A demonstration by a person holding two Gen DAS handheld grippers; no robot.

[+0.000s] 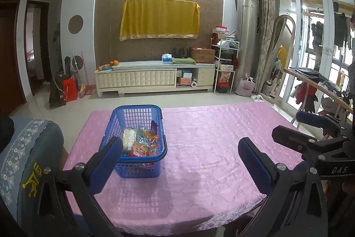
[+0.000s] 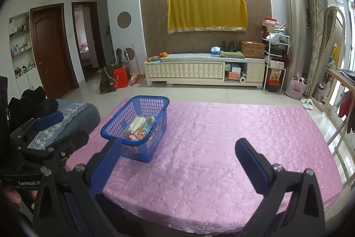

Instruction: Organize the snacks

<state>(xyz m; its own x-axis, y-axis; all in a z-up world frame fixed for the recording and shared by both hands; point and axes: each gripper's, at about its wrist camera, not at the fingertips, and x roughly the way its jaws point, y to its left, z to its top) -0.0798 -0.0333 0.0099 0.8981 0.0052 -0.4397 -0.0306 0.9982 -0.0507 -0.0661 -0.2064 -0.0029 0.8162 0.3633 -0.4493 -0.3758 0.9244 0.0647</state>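
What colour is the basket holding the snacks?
Blue: the basket is a blue plastic lattice, shown best in the right wrist view.

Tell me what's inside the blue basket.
The blue basket holds a heap of snack packets, mostly orange and red, one pale. Anything beneath the top packets is covered.

Table draped in pink quilted cloth. Blue basket standing on it near the left edge (snack packets heaped inside). Otherwise only cloth showing.
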